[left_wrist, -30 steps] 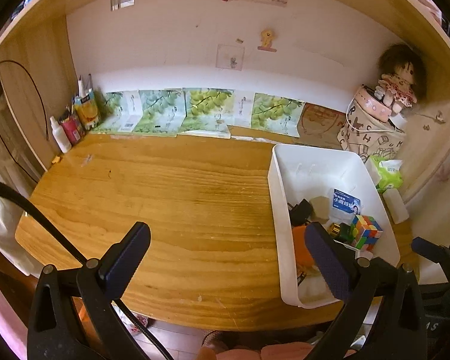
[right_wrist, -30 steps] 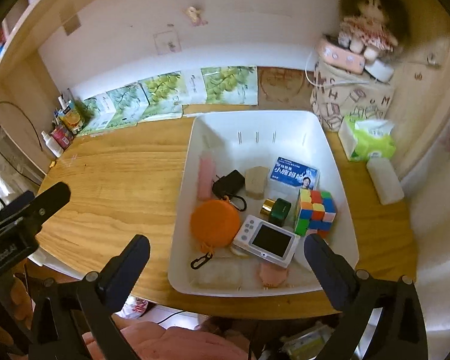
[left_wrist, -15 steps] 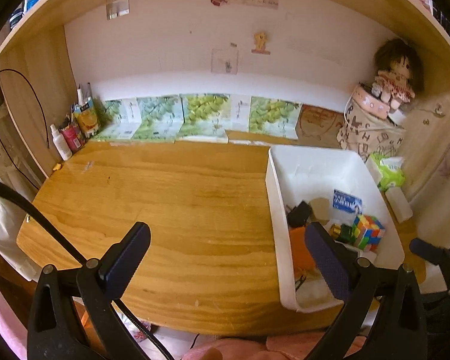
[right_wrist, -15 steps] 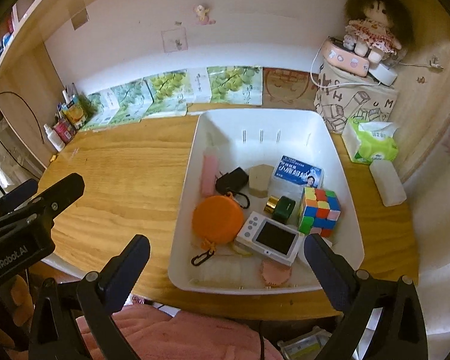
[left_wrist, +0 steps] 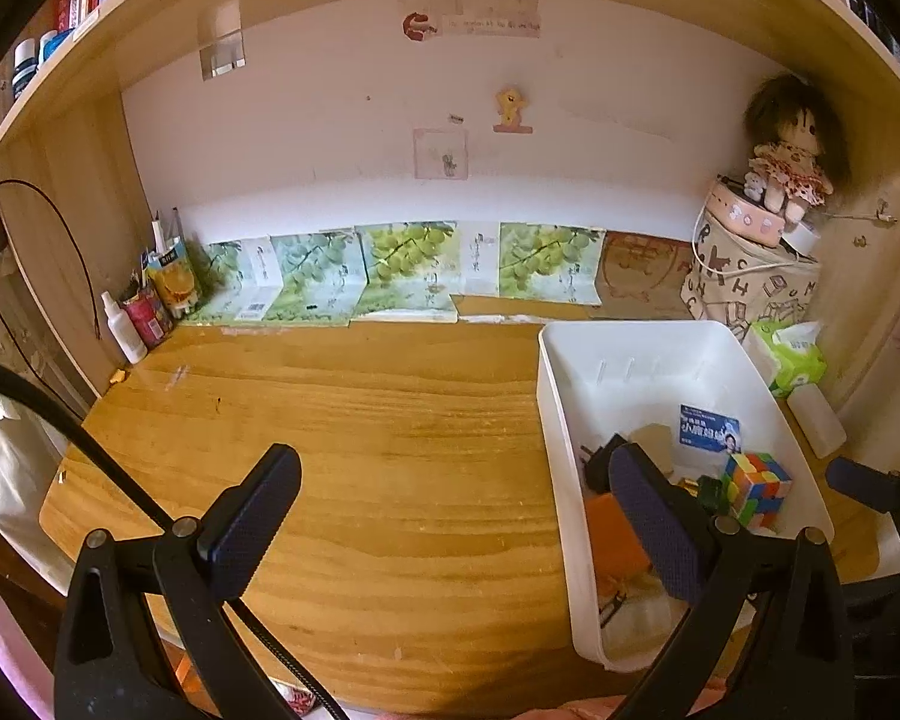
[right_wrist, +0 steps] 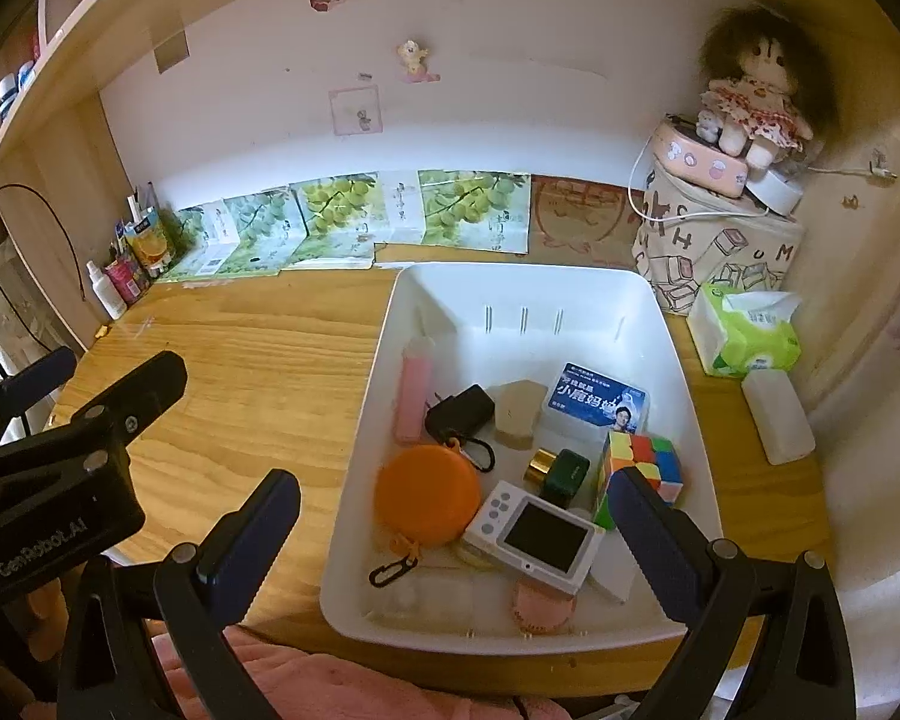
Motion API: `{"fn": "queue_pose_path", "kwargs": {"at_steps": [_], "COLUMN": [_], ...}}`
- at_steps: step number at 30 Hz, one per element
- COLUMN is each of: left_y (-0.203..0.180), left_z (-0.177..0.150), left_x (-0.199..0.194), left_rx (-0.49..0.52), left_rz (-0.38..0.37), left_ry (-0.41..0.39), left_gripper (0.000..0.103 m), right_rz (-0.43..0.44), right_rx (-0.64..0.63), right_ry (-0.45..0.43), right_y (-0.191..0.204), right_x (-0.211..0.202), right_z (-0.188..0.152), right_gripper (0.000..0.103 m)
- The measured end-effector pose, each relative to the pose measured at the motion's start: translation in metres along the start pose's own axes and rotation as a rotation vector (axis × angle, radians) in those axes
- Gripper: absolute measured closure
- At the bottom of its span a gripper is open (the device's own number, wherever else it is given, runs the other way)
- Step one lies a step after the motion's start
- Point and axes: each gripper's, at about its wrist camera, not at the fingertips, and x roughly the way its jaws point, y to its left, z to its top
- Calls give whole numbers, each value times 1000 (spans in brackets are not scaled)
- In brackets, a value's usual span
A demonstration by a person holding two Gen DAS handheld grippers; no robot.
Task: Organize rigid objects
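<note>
Crowding the white bin (right_wrist: pixel 678 354): cube (right_wrist: pixel 645 468), camera (right_wrist: pixel 537 534), orange pouch (right_wrist: pixel 429 495); both tools (left_wrist: pixel 453 501) (right_wrist: pixel 453 531) wide open, empty.

Both the left gripper (left_wrist: pixel 453 507) and right gripper (right_wrist: pixel 453 531) have black frames with silver screws and dark blue ribbed fingers (right_wrist: pixel 249 546), the left body printed "GenRobot.AI", a black cable (left_wrist: pixel 60 426) trailing.

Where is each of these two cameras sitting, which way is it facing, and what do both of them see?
Left wrist: on the left gripper, open, facing the bare wooden desk; white bin at right.
Right wrist: on the right gripper, open, looking down into the white bin; the left gripper shows at left.
Shared: bin, Rubik's cube, doll, back wall.
</note>
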Motion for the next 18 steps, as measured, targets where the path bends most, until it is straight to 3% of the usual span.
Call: {"fn": "queue_pose_path", "kwargs": {"at_steps": [18], "left_y": [-9], "left_z": [-4], "left_x": [25], "left_rx": [29], "left_rz": [-10], "left_ry": [17], "left_gripper": [1], "right_rz": [5], "right_rx": [15], "right_ry": [12], "right_y": [-4], "right_x": [26], "right_z": [-3], "right_gripper": [0]}}
